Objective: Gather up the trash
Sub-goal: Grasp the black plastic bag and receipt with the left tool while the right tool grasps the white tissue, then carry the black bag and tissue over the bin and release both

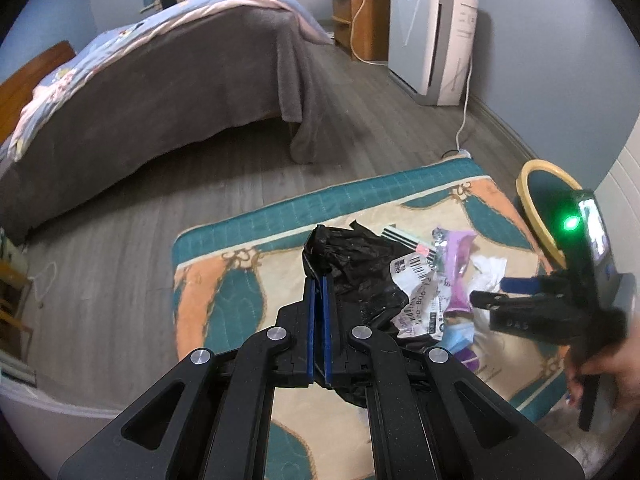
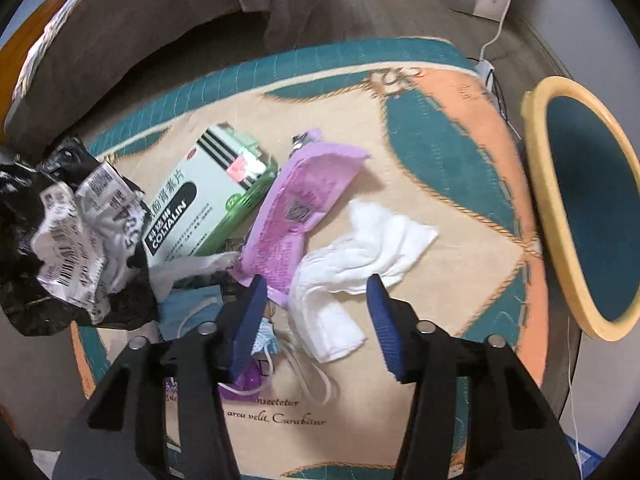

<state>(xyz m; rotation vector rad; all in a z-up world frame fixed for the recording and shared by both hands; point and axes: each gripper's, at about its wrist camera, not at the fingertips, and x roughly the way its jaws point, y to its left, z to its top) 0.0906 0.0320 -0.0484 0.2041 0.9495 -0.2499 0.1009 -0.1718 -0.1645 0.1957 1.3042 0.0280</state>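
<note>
Several pieces of trash on the patterned mat (image 2: 440,184), black plastic bag (image 1: 352,264) pinched in the closed left gripper (image 1: 319,280), right gripper (image 2: 316,284) wide open above the white tissue (image 2: 360,240), purple wrapper (image 2: 296,204) and medicine box (image 2: 200,196) beside it, yellow-rimmed bin (image 2: 544,200) past the mat's right edge.

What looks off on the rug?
Trash is strewn over the rug instead of in the bin: crumpled tissue, torn purple wrapper, medicine box, face mask. The left gripper pinches the black bag.
</note>
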